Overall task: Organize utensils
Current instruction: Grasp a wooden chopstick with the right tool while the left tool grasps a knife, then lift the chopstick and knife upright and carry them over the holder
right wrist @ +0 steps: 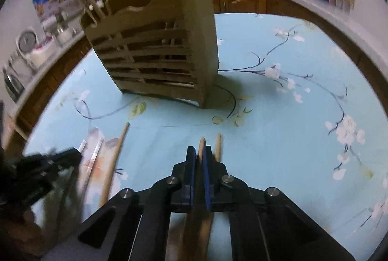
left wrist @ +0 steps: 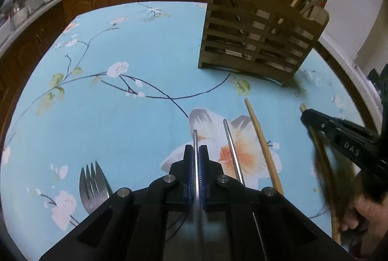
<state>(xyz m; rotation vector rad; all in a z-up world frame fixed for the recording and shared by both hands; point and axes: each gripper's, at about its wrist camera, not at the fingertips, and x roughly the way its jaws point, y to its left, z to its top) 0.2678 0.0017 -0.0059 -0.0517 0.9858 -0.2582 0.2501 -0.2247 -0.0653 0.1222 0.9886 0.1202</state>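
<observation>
two slim round chopsticks, steel [left wrist: 195, 139], wood [right wrist: 201, 144]

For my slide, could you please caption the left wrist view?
Left gripper shut on a metal chopstick, wooden rack beyond.

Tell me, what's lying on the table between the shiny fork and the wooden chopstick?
In the left wrist view, between the fork and the wooden chopstick lie two metal chopsticks: one pinched in the left gripper, the other loose beside it.

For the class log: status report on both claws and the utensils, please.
Left claw shut on metal chopstick. Right claw shut on wooden chopstick. Wooden utensil rack ahead, path clear.
</observation>
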